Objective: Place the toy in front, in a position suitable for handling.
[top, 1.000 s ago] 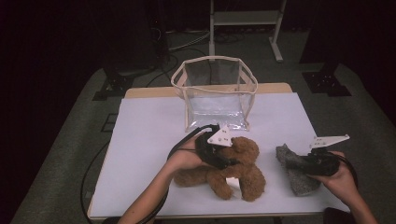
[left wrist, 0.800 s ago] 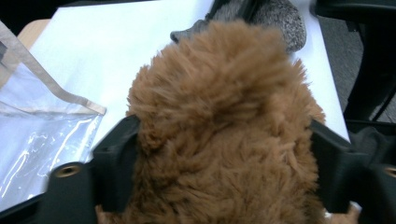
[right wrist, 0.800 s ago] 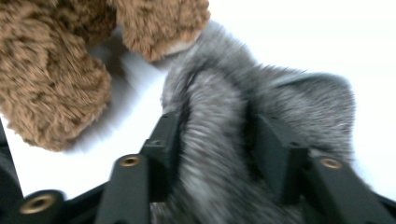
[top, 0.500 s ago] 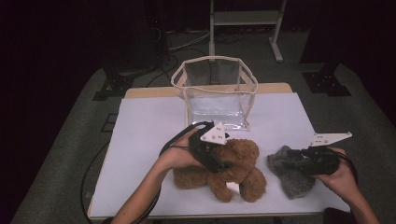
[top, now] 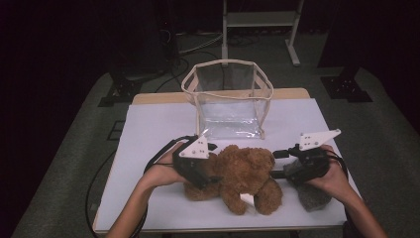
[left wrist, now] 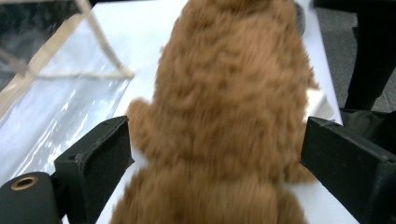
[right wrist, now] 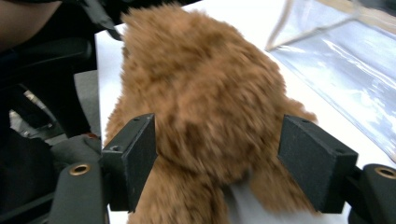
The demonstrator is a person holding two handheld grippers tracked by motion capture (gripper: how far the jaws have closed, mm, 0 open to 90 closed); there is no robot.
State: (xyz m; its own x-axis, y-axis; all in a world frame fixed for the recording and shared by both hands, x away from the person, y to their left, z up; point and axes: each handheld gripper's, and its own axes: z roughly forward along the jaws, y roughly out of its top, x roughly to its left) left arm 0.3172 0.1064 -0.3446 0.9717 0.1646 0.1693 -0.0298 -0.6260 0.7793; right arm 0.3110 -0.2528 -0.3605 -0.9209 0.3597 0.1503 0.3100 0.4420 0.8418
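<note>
A brown plush bear (top: 246, 174) lies on the white table (top: 148, 134) near its front edge. My left gripper (top: 213, 171) is at the bear's left side. In the left gripper view its jaws have just been opening and stand wide on either side of the bear (left wrist: 229, 116), not pressing it. My right gripper (top: 277, 164) reaches in from the bear's right. Its jaws have also just been opening and straddle the bear's furry body (right wrist: 205, 107) without squeezing. A grey plush toy (top: 313, 199) lies on the table under my right hand.
A clear plastic bag (top: 229, 101) with a beige rim stands open behind the bear, at the table's middle back. Black cables trail off the table's left side. A metal stand (top: 260, 20) is on the floor beyond the table.
Both grippers went from shut to open. The right gripper let go of the grey toy and moved left to the bear. The left gripper slid back to the bear's left side.
</note>
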